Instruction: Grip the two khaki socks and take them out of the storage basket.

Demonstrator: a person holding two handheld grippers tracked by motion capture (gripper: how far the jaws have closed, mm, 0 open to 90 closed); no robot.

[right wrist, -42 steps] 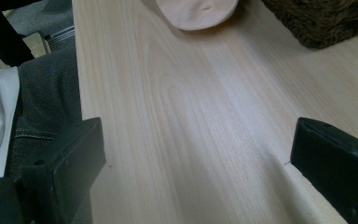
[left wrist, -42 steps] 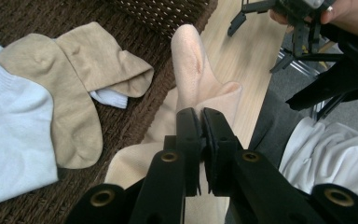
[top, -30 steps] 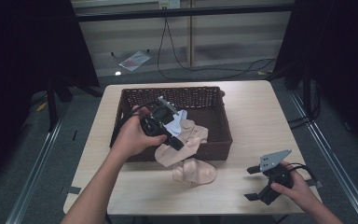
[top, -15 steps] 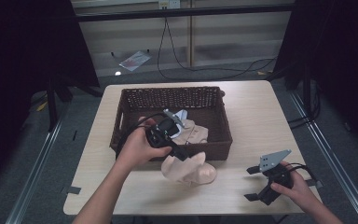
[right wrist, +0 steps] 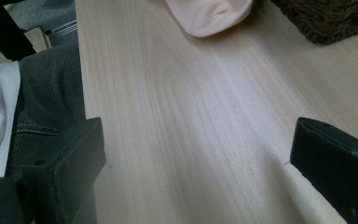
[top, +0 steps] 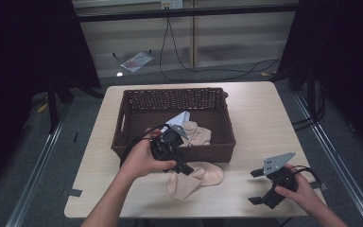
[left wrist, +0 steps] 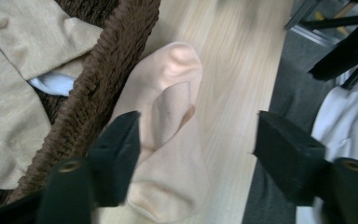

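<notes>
A pale peach sock (top: pixel 194 178) lies crumpled on the table just in front of the brown wicker basket (top: pixel 175 92). My left gripper (top: pixel 180 166) hovers over it; its jaws have just been opening. In the left gripper view the sock (left wrist: pixel 168 140) lies under the left gripper (left wrist: pixel 196 140), and neither pad presses on it. My right gripper (top: pixel 255 187) rests open near the table's front right corner with nothing between its fingers. The right gripper view has the sock's toe (right wrist: pixel 209 14) far ahead of the right gripper (right wrist: pixel 200 154).
Tan cloth (top: pixel 196 135) and a pale blue piece (left wrist: pixel 51 84) lie inside the basket (left wrist: pixel 107 79). A basket corner (right wrist: pixel 326 18) sits ahead of my right gripper. Light wooden tabletop (top: pixel 255 118) stretches right of the basket. The person's lap (right wrist: pixel 46 93) borders the table's near edge.
My left hand has come down and toward the table's front edge with the sock. Its jaws, shut on the sock before, now stand apart, and the sock rests on the table. The right gripper kept still.
</notes>
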